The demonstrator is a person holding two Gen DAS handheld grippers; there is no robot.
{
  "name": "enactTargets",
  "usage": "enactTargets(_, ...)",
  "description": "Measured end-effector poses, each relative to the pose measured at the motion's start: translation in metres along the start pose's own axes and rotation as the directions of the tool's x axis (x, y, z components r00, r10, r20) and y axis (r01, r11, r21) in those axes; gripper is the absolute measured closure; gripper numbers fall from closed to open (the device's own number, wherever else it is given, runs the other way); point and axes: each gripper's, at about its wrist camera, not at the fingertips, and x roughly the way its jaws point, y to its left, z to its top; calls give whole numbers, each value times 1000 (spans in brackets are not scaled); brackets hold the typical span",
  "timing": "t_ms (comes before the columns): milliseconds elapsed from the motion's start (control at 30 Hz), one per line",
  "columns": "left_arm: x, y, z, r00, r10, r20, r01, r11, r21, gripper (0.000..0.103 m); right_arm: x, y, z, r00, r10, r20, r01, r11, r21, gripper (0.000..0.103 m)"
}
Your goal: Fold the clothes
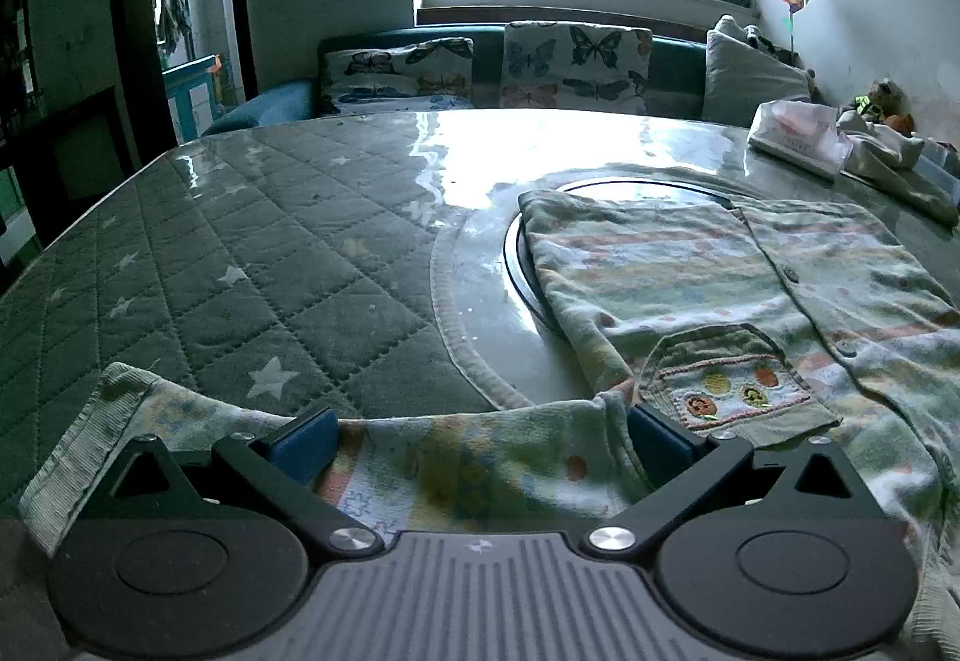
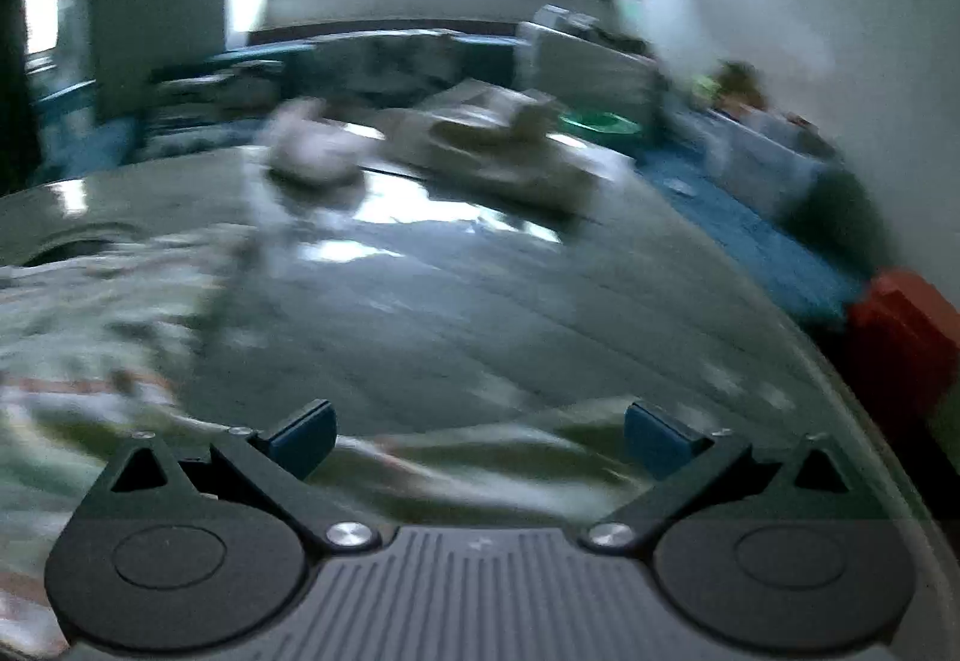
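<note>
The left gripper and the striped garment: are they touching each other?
Touching. In the left wrist view, the striped garment lies bunched between the open left gripper, and its cloth presses against the right blue finger.

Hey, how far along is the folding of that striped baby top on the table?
Barely begun. Done: the striped top lies spread open on the table, pocket up. In hand: the left tool is open with the top's ribbed-edged fabric lying between its fingers; the right tool is open over fabric too, though that view is blurred. Left: every fold, plus the crumpled clothes at the far edge.
</note>
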Motion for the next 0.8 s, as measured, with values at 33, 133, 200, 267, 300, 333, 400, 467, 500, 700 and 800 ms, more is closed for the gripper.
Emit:
enactTargets(33,0,0,0,1000,0,0,0,1000,-1,0,0,11,5,999,38,4,-37,999,-20,0)
enactTargets(133,0,0,0,1000,-1,1,1,1000,-1,0,7,44,17,990,138,-2,-138,988,-73,0)
enactTargets(200,0,0,0,1000,-2,1,2,1000,-2,0,14,67,26,977,214,-14,-214,972,-99,1)
enactTargets(267,0,0,0,1000,-2,2,2,1000,-2,0,21,84,31,957,289,-40,-292,951,-104,6)
enactTargets(300,0,0,0,1000,-2,2,2,1000,-3,0,26,93,33,941,332,-58,-337,936,-105,7)
enactTargets(333,0,0,0,1000,-3,2,3,1000,-3,0,30,103,36,925,373,-76,-380,919,-107,7)
enactTargets(400,-1,0,0,1000,-3,2,3,1000,-4,0,37,117,38,904,417,-97,-427,896,-121,7)
enactTargets(467,-1,0,0,1000,-4,2,4,1000,-5,0,45,130,41,889,442,-120,-457,878,-145,7)
enactTargets(500,-1,0,0,1000,-5,3,5,1000,-6,0,51,136,42,882,451,-139,-469,871,-148,7)
enactTargets(700,0,1,0,1000,-7,3,7,1000,-10,0,79,143,50,874,456,-166,-480,865,-148,5)
enactTargets(800,-1,1,0,1000,-8,3,8,1000,-11,0,94,144,61,880,445,-163,-468,872,-143,5)
